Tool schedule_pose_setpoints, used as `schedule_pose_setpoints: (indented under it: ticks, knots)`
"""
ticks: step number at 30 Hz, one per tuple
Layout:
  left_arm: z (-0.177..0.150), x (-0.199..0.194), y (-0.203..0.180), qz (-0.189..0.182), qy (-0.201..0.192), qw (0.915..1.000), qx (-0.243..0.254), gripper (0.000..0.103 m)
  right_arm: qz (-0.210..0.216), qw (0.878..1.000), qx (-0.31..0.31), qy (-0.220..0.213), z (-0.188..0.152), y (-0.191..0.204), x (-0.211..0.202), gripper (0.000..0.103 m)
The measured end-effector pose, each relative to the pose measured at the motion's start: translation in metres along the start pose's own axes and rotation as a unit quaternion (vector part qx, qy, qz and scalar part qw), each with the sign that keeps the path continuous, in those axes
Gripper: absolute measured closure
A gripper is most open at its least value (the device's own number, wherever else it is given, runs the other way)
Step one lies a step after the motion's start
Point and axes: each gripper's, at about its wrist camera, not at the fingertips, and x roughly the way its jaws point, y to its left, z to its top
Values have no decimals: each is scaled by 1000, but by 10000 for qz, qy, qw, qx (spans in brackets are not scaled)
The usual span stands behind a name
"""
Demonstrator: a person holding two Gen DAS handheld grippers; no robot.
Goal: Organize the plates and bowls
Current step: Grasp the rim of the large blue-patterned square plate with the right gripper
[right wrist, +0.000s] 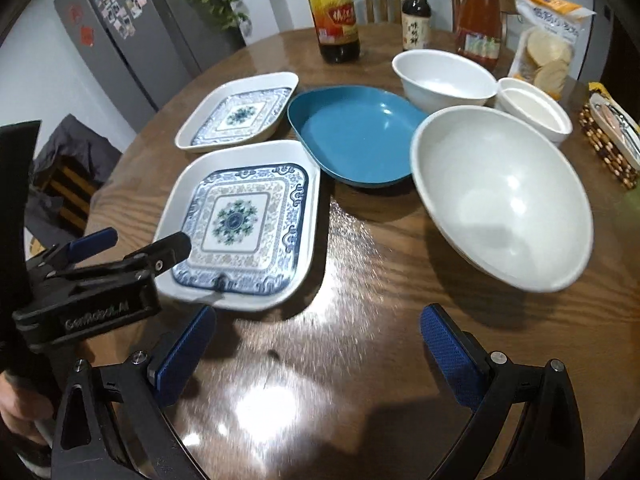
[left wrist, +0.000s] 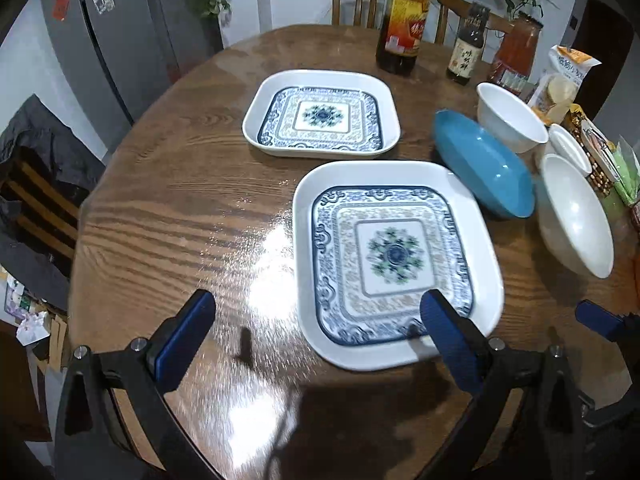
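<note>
Bare wooden round table (left wrist: pixel 168 216) is lying open on the left, wide room for a pass; two square blue-patterned white plates (left wrist: pixel 396 264) (left wrist: pixel 322 114) are sitting down the middle with a narrow gap between them; a teal oval dish (right wrist: pixel 356 136) and three white bowls (right wrist: pixel 500 196) are crowding the right side, nearly touching; dark sauce bottles (right wrist: pixel 334 12) are blocking the far edge.

Round wooden desk (right wrist: pixel 360 360), two patterned square plates (right wrist: pixel 244 224) (right wrist: pixel 240 114) one behind the other, blue dish (right wrist: pixel 352 136) beside them, three white bowls (right wrist: pixel 500 196) (right wrist: pixel 444 76) (right wrist: pixel 536 110) at right, bottles (right wrist: pixel 334 12) (right wrist: pixel 416 12) (right wrist: pixel 480 20), snack bag (right wrist: pixel 548 48) at the far edge
</note>
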Motion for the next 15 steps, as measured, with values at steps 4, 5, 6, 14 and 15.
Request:
schedule_pose_setpoints:
  ticks: [4, 5, 6, 14, 15]
  knots:
    - [4, 17, 5, -8, 49, 10000, 47, 9, -20, 9999, -88, 124, 11, 7, 20, 15]
    - [5, 21, 6, -31, 104, 9999, 50, 19, 38, 9998, -62, 177, 13, 7, 24, 26]
    - [5, 25, 7, -100, 177, 9998, 22, 30, 65, 9997, -21, 250, 15, 6, 29, 30]
    - [5, 31, 12, -208, 156, 9997, 35, 69, 125, 9993, -251, 255, 16, 13, 35, 87]
    - [5, 30, 11, -250, 149, 9996, 55, 80, 156, 9992, -244, 273, 15, 13, 35, 88]
